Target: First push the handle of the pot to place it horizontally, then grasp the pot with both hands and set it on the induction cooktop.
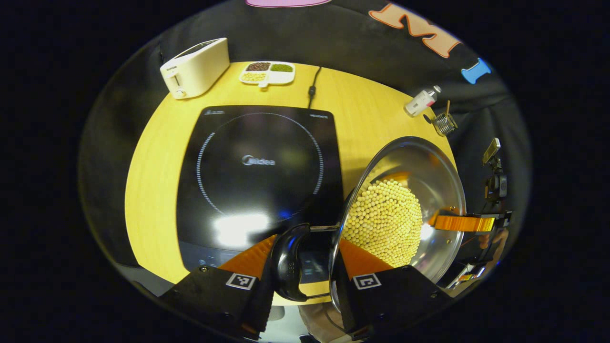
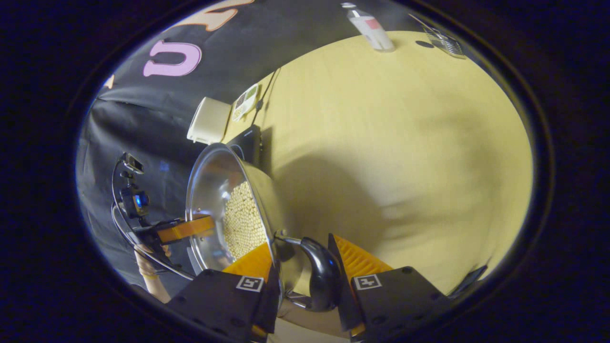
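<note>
The left claw [image 1: 305, 259] grasps one black side handle [image 1: 289, 267] of the steel pot [image 1: 419, 166]. The right claw [image 2: 307, 267] grasps the opposite handle [image 2: 322, 278]. The pot, filled with yellow beans [image 1: 383, 221], hangs above the tabletop [image 1: 367, 114], just right of the induction cooktop [image 1: 259, 176] ahead of the left claw.
</note>
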`<action>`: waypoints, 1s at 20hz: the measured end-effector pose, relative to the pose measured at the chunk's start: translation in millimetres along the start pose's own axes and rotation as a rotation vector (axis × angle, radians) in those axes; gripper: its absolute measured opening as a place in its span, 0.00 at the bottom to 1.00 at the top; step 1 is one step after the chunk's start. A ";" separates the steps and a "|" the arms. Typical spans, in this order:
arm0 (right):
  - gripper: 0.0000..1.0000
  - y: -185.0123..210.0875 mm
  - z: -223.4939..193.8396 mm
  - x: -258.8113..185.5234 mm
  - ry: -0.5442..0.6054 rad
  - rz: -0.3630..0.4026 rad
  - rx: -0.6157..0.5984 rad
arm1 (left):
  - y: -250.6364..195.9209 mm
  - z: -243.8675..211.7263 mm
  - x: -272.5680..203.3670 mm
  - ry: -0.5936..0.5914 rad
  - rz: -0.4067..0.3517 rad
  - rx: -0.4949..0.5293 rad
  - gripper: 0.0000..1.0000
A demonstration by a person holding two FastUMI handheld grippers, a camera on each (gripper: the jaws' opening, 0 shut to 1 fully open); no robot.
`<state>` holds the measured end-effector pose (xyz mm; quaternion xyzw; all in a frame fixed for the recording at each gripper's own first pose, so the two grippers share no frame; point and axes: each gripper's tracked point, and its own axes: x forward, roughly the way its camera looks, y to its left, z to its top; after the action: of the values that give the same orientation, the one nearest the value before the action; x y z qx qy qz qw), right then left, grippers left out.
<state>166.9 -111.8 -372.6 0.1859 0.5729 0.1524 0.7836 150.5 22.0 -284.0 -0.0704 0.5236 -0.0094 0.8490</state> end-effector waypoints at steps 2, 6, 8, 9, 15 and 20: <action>0.54 -0.9 0.3 -0.9 -0.005 -0.004 -0.001 | -3.5 -3.4 4.9 -0.003 -0.002 0.000 0.59; 0.54 -1.8 6.9 -7.3 -0.017 -0.019 -0.015 | -3.7 -6.4 8.3 -0.015 -0.005 0.001 0.60; 0.54 -2.4 6.1 -8.4 -0.024 -0.023 -0.017 | -2.3 -9.4 9.9 -0.027 -0.004 0.005 0.60; 0.52 -3.5 7.1 -8.8 -0.028 -0.025 -0.017 | -2.0 -9.9 8.0 -0.033 -0.002 0.011 0.60; 0.54 -8.3 12.7 -13.3 -0.077 -0.051 -0.008 | -9.4 -13.1 0.1 -0.088 0.018 0.061 0.59; 0.54 -21.0 35.3 -27.0 -0.129 -0.077 -0.027 | -6.9 -22.9 -3.3 -0.131 0.010 0.065 0.59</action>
<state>193.1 -146.7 -350.0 0.1626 0.5258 0.1174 0.8267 129.0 12.9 -290.2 -0.0403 0.4666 -0.0175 0.8834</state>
